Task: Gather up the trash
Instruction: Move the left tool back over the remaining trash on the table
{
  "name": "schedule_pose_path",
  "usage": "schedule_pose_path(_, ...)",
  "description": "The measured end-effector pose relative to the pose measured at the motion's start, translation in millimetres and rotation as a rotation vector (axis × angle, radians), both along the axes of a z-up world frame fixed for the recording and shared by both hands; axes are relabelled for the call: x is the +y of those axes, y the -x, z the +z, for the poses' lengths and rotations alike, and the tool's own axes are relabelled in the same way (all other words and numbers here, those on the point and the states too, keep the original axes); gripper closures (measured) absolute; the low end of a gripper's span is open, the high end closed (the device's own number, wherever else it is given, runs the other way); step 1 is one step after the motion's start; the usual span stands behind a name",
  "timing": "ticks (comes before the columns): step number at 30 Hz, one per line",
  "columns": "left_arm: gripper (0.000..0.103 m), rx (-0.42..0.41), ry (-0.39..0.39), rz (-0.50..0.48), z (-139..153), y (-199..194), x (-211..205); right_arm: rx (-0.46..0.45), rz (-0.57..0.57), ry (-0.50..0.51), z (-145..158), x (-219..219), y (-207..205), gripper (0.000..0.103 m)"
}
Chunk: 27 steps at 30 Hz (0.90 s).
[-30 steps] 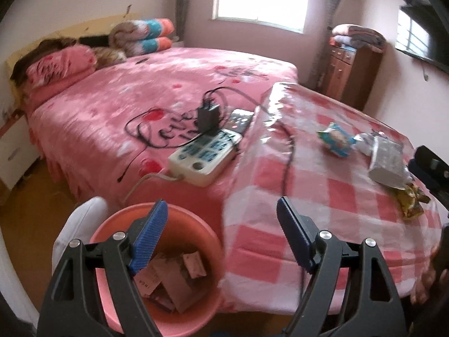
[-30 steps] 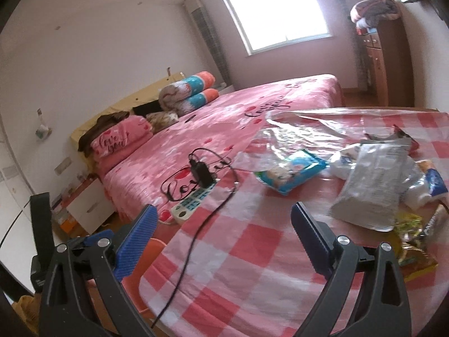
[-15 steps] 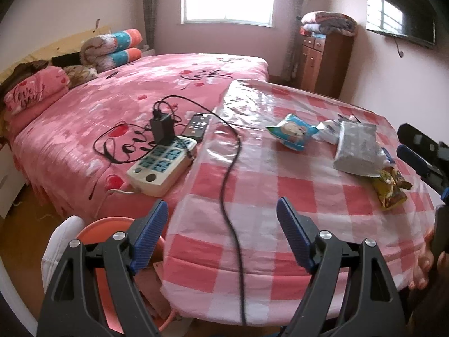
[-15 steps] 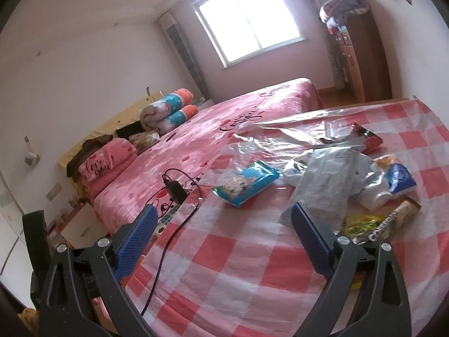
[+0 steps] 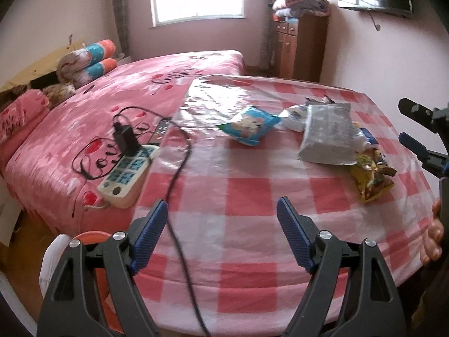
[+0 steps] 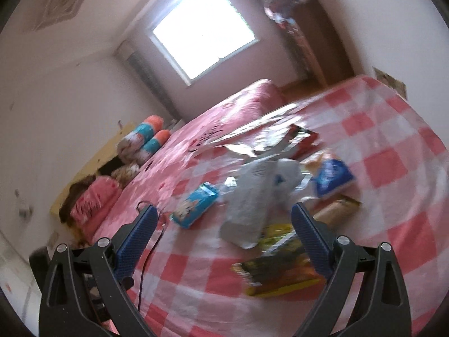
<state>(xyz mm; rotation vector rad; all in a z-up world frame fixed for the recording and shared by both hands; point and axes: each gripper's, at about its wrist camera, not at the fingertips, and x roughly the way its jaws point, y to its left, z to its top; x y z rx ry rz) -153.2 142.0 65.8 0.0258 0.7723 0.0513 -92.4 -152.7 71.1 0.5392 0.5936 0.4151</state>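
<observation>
While left gripper (image 5: 221,234) and right gripper (image 6: 224,233) gape wide, holding nothing, grey foil pouch (image 5: 327,134) lies flat among wrappers on checked table (image 5: 247,196), crinkled, long axis running toward far edge.

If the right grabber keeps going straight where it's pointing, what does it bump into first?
Probably the big silver-grey wrapper, which lies between the open right gripper fingers' line, just ahead on the checked tablecloth. The yellow snack bag sits nearer but lower, so depth is unsure.
</observation>
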Motion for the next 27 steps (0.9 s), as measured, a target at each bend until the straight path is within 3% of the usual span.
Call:
schedule_pose_path(7,0.022,0.016,-0.021,-0.102,-1,-15,-46,0.085,-0.087,-0.049,-18,-55,-15,0.008)
schedule_pose_path(13,0.023,0.010,-0.015,-0.247,1,-22,-94,0.155,-0.104,-0.094,-30,-83,-24,0.008)
schedule_pose_path(20,0.023,0.090,0.000,-0.385,-24,-39,-147,0.188,0.005,-0.173,-35,-83,-32,0.008)
schedule_pose_path(27,0.023,0.156,0.080,-0.405,-46,-59,-164,0.288,0.122,-0.230,-53,-74,-48,0.008)
